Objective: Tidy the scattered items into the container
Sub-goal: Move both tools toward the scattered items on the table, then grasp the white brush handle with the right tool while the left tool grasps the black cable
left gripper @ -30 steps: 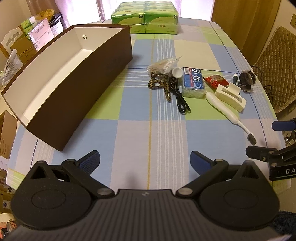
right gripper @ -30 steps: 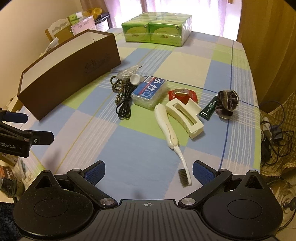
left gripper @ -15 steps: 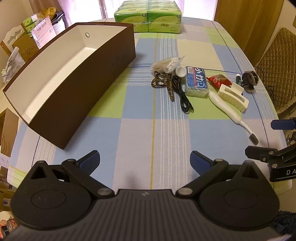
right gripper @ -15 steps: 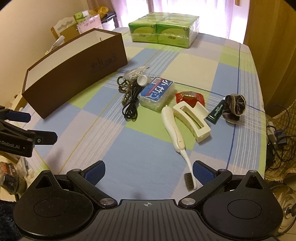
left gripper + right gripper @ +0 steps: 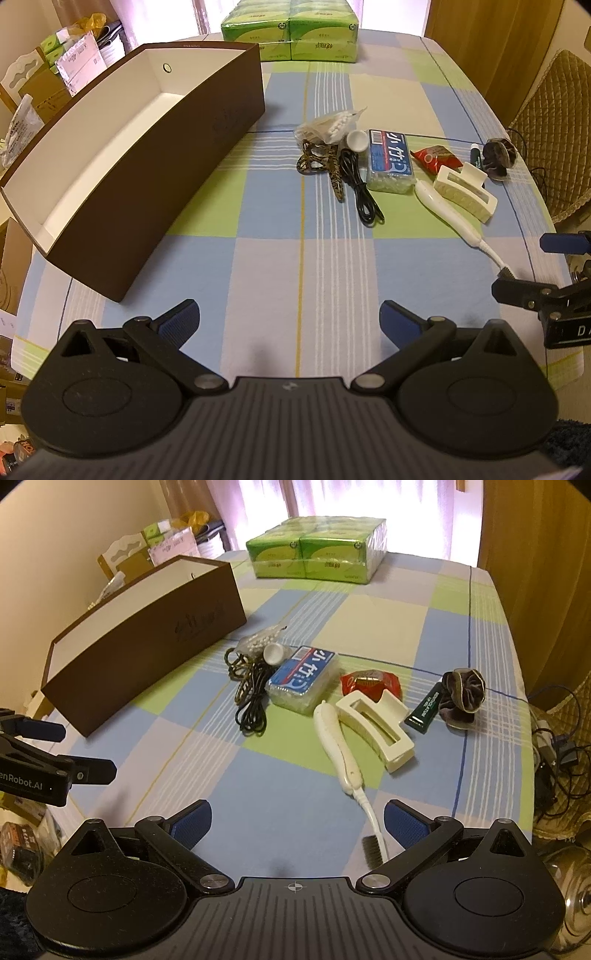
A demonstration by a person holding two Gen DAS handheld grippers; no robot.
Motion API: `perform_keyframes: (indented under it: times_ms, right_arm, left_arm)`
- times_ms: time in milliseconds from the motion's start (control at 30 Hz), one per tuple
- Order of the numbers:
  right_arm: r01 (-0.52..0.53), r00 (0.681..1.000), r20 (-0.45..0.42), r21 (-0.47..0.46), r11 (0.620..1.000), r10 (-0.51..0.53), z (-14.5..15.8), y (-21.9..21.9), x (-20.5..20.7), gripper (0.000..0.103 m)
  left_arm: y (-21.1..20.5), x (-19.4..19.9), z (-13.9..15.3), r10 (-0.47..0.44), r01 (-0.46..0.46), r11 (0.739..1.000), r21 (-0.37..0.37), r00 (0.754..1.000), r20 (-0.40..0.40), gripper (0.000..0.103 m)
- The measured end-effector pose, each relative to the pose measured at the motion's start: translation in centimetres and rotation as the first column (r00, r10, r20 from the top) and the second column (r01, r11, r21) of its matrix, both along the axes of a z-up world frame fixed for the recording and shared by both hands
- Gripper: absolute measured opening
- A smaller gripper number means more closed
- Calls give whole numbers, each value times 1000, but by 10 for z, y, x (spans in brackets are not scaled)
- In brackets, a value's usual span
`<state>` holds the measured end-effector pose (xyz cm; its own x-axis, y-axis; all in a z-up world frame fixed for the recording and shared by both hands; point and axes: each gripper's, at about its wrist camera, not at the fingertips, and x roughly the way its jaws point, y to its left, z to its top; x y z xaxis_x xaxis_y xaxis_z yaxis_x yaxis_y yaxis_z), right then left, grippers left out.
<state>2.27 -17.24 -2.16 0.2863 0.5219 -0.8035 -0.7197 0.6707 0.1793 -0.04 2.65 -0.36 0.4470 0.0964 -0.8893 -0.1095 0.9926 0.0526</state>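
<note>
White brush point(image 5: 341, 746) points bristles toward spread right gripper point(image 5: 297, 825); left gripper point(image 5: 290, 321) spread.

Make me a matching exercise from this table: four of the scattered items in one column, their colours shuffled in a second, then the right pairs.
Items:
1. hair clip
2. cable
3. snack packet
4. tube

Colours:
A. red
B. dark green
C. cream
D. black

Pairs: 1-C, 2-D, 3-A, 4-B
</note>
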Motion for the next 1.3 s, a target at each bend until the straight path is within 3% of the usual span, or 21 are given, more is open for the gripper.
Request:
perform_keyframes:
  times_ms: [100,133,167,200,333,367,433,867,933,1100,1233,1300]
  right_arm:
    - [-18,999,31,9,1000,17,-4,0,3,103]
    - [-26,999,41,11,1000,25,-5,0,4,91]
    - [-35,999,40,15,999,34,-9,1,7,70]
    - [-35,999,31,19,999,34,-12,1,11,64]
    - [-31,999,42,18,999,30,-27,2,22,62]
    - [-36,998,50,9,999,35,-30,3,25,49]
    - [-40,998,51,6,999,39,-36,5,32,39]
    - [-73,993,90,-64,995,79,-66,23,52,39]
    - [-85,990,109,-78,993,93,-67,23,51,27]
    - [-94,990,98,-86,992,102,-67,18,48,24]
    - [-75,993,80,-83,994,82,-65,8,44,24]
    - [-64,995,71,-83,994,70,-64,3,43,24]
  left_arm:
    - [2,3,-2,2,-2,1000,-9,1000,-7,102]
    - [3,4,-3,2,-2,1000,-14,1000,-10,102]
    - [4,5,-4,1,-2,1000,-18,1000,-13,102]
    - [4,6,-5,0,0,1000,-21,1000,-15,102]
    - [6,12,-11,-6,6,1000,-19,1000,-20,102]
    - [7,14,-12,-6,6,1000,-18,1000,-21,102]
    - [9,19,-15,-6,5,1000,-22,1000,-23,102]
    - [5,54,-37,-53,51,997,-60,998,-26,102]
    - [3,60,-40,-67,66,996,-63,998,-14,101]
    - [-6,80,-45,-109,112,988,-109,994,30,85]
    - [-17,99,-52,-153,161,979,-126,986,69,63]
    - [-21,108,-56,-168,177,975,-133,983,77,59]
